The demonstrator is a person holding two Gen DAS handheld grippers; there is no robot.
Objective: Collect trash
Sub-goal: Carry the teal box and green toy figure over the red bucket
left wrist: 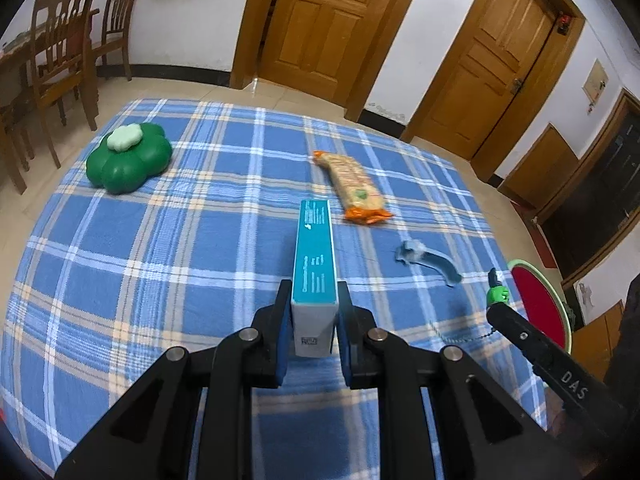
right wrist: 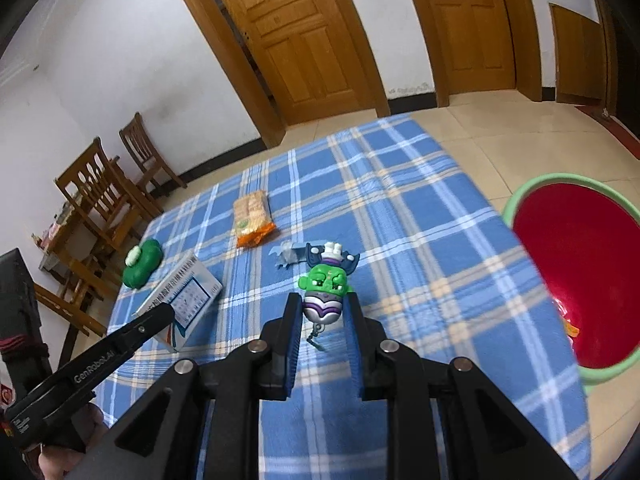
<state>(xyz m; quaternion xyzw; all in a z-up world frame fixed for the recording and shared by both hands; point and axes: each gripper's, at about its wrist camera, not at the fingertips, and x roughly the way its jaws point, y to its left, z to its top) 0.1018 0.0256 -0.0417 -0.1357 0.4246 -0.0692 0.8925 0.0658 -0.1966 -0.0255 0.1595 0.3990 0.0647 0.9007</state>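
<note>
My left gripper (left wrist: 315, 294) is shut on a long teal and white carton (left wrist: 314, 252), which sticks out forward above the blue plaid tablecloth (left wrist: 160, 240). My right gripper (right wrist: 323, 306) is shut on a small green toy figure (right wrist: 326, 284). The toy hangs head-down, its bead chain dangling under the fingers. In the left wrist view the right gripper (left wrist: 495, 280) shows at the right with the green toy (left wrist: 497, 295) at its tip. A red bin with a green rim (right wrist: 516, 196) stands off the table's right side. The right wrist view shows the carton (right wrist: 188, 292) in the left gripper (right wrist: 162, 314).
On the cloth lie an orange cracker packet (left wrist: 354, 184), a grey-blue plastic piece (left wrist: 426, 258) and a green clover-shaped container (left wrist: 128, 160) with a pale lid. Wooden chairs (left wrist: 64, 60) stand at the far left. Two wooden doors (left wrist: 320, 28) line the back wall.
</note>
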